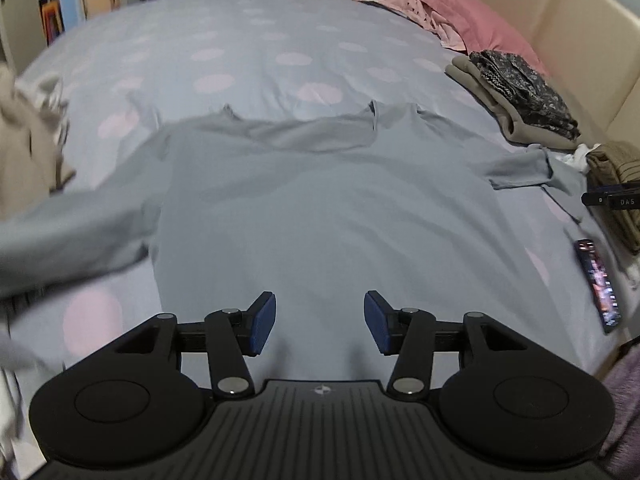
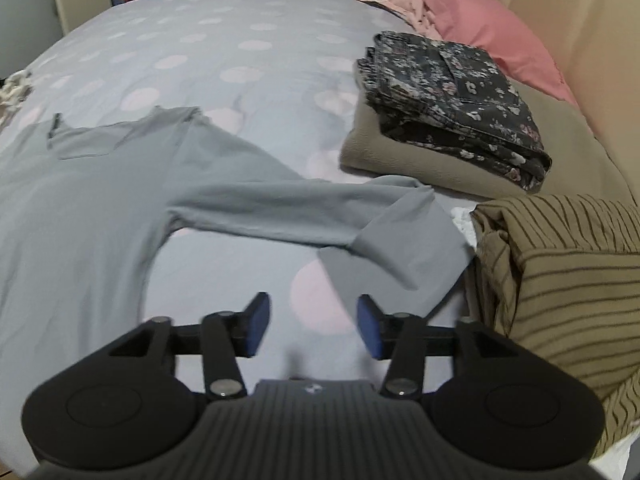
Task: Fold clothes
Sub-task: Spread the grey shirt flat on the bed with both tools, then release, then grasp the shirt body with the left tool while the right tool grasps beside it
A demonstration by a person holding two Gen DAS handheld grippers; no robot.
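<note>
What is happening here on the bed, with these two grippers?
A person is folding clothes with a handheld gripper in each hand. A grey long-sleeved top lies spread flat on the dotted bedcover. The left gripper and the right gripper are both open and hold nothing. A floral garment, already folded, lies on a beige one near the pink pillow.

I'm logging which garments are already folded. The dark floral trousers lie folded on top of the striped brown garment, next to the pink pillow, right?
Not quite. The dark floral trousers lie folded on the plain beige garment, not the striped brown garment, which is a separate heap nearer the camera. The right wrist view shows this; the pink pillow is beside them.
</note>
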